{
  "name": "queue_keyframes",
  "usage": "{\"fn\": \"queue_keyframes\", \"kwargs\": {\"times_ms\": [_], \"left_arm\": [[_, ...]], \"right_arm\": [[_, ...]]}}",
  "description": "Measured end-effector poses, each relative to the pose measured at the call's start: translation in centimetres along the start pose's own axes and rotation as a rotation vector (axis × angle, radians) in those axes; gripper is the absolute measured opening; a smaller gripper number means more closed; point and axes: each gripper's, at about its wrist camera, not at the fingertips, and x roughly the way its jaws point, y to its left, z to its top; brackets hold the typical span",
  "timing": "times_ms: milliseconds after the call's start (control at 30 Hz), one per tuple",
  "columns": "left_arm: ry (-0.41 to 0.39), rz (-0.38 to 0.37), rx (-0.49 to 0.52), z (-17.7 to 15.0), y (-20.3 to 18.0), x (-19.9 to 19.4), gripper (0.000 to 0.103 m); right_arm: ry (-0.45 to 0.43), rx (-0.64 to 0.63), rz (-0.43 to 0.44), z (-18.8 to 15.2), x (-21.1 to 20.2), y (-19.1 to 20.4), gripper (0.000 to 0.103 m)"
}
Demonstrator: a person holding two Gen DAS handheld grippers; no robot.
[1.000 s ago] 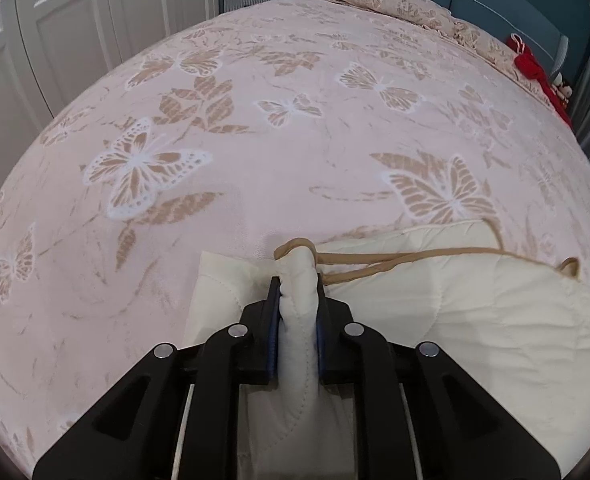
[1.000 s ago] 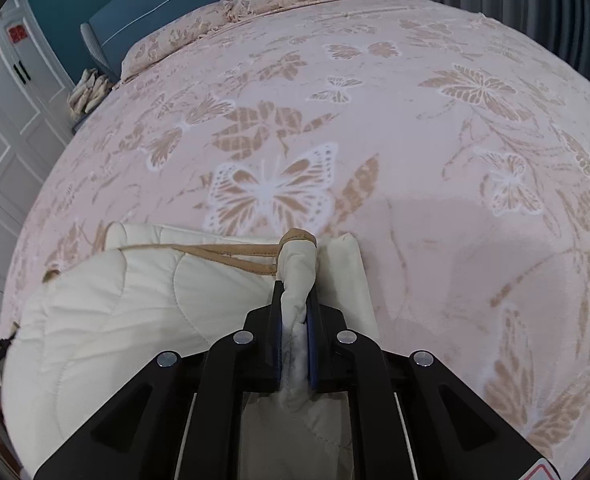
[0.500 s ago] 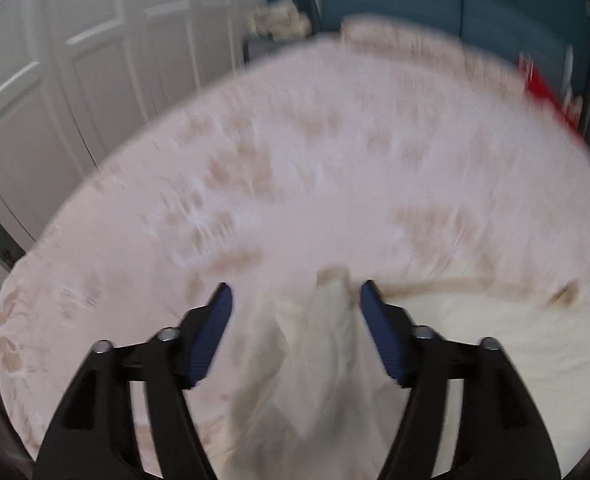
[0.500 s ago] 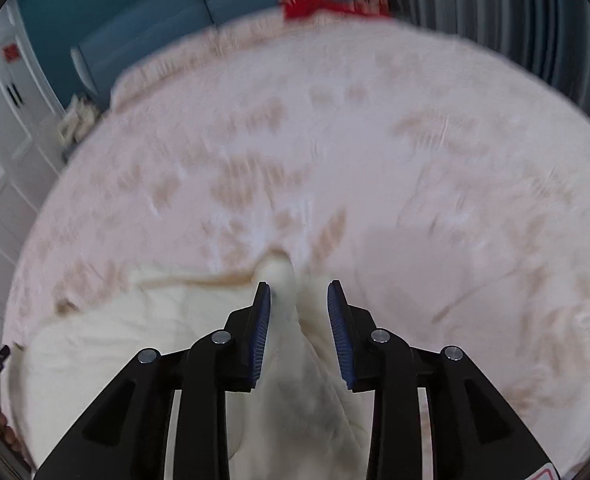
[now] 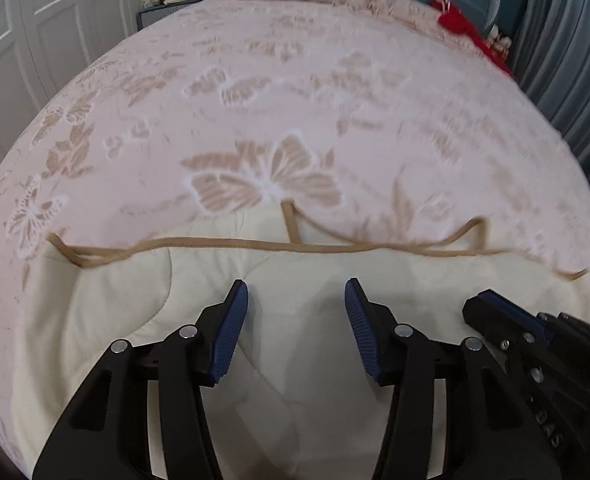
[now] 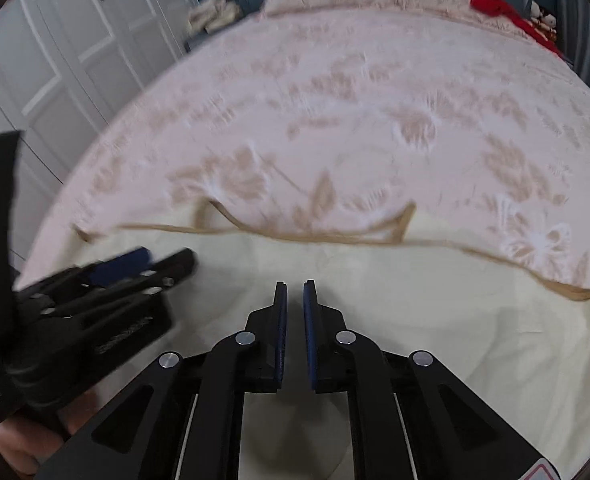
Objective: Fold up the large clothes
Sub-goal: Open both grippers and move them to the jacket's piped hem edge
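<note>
Both grippers have let go of the cream quilted garment point(image 5: 303, 360), which now lies folded on the bed point(image 5: 295, 100); left gripper point(image 5: 296, 292) stands apart and empty, jaws closing; right gripper point(image 6: 293, 292) has closed on nothing; this fold looks finished.

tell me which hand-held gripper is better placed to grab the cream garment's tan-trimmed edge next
Left, probably. The left hand-held gripper has been closing but stands open over the cream garment, empty, facing the tan trim. The right hand-held gripper is shut on nothing and must reopen first.
</note>
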Motion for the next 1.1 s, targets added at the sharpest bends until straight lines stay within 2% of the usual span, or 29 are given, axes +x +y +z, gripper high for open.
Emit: {"fn": "queue_keyframes", "kwargs": {"times_ms": [100, 267, 467, 967, 1033, 1100], "left_arm": [[-0.003, -0.001, -0.002, -0.5, 0.0, 1.0, 0.049], [-0.035, 0.024, 0.018, -1.2, -0.4, 2.0, 0.049], [-0.063, 0.043, 0.028, -1.7, -0.7, 2.5, 0.049], [-0.097, 0.076, 0.041, -1.9, -1.2, 3.2, 0.05], [-0.085, 0.08, 0.044, -1.7, -1.3, 2.9, 0.051], [-0.073, 0.079, 0.042, -1.4, -1.2, 2.1, 0.051]], "right_arm": [[0.018, 0.037, -0.016, -0.5, 1.3, -1.7, 0.0], [-0.004, 0.131, -0.014, -1.0, 2.0, -4.3, 0.0], [-0.027, 0.09, -0.064, -1.5, 3.3, -3.5, 0.0], [-0.045, 0.121, -0.026, -1.1, 4.3, -4.2, 0.0], [-0.033, 0.152, -0.001, -0.6, 3.9, -4.7, 0.0], [-0.03, 0.192, -0.027, 0.0, 2.4, -4.8, 0.0]]}}
